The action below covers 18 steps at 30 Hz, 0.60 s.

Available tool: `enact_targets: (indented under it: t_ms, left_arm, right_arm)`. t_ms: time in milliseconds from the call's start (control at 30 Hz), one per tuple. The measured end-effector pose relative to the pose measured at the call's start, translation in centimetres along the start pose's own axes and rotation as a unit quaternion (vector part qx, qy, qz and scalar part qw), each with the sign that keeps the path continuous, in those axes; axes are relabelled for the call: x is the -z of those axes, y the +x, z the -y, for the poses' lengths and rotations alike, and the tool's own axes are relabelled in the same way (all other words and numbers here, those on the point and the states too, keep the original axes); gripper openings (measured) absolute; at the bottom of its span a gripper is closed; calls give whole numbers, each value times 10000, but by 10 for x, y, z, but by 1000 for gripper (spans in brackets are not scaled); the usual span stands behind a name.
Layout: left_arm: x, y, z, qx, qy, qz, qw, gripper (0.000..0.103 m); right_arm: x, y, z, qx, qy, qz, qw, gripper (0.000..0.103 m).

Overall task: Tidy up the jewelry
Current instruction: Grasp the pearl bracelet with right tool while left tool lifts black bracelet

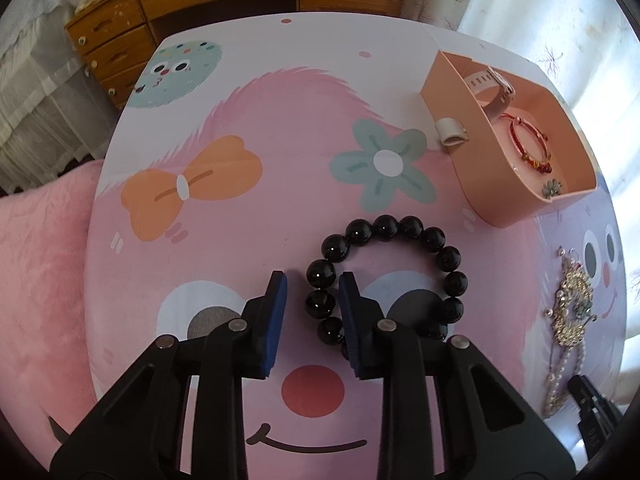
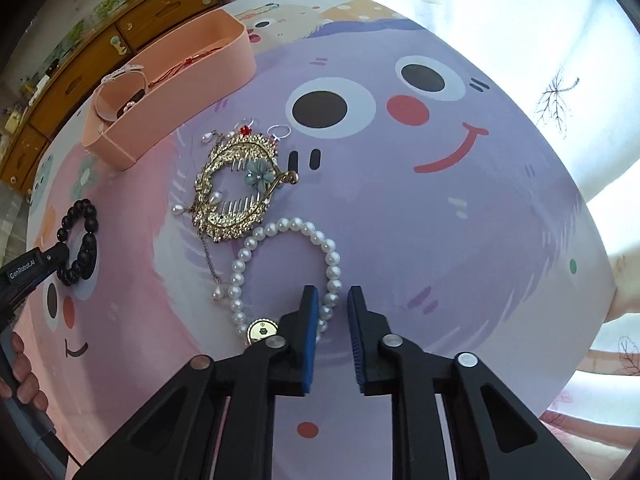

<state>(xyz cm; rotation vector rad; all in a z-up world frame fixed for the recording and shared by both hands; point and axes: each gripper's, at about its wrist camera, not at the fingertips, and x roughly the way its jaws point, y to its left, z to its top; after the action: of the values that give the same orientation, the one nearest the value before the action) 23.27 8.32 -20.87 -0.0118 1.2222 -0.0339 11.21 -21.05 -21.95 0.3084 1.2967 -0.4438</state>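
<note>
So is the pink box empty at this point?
No. The pink box already holds a pale watch, a red cord bracelet and a small flower piece; the black bead bracelet lies outside.

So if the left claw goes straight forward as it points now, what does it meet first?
The black bead bracelet. Its near-left beads already lie between the open fingers of the left claw, so it would meet them almost at once. How high the claw sits above the table is unclear.

The right claw point(image 2: 333, 294) hides part of the pearl bracelet point(image 2: 280, 226).
</note>
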Motion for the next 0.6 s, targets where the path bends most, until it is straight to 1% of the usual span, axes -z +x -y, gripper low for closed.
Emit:
enact_targets:
  t_ms: [33, 100, 133, 167, 267, 400, 533, 600]
  left_arm:
    - [-1, 0, 1, 31, 29, -1, 10000, 20]
    - [0, -2, 2, 175, 13, -26, 9998, 19]
    - [0, -2, 2, 243, 4, -16, 9997, 13]
    - [1, -2, 3, 276, 2, 5, 9996, 12]
    - [2, -3, 5, 244, 47, 78, 9997, 12]
    - [5, -4, 1, 382, -80, 180, 9991, 12]
    - [12, -10, 6, 204, 215, 405, 9987, 12]
    - [15, -15, 8, 181, 252, 514, 9982, 12]
  right_arm:
    - [-2, 0, 0, -25, -20, 14, 10000, 10]
    - [-4, 1, 2, -143, -137, 41, 9998, 9]
    - [-5, 2, 5, -198, -158, 55, 9997, 7]
    - [-7, 2, 6, -261, -160, 62, 9995, 7]
    - [-9, 4, 15, -407, -147, 159, 9989, 7]
    - [-11, -7, 20, -386, -342, 429, 9977, 7]
    - [-12, -26, 11, -495, -757, 793, 9927, 7]
    - [-13, -35, 5, -562, -977, 988, 9887, 7]
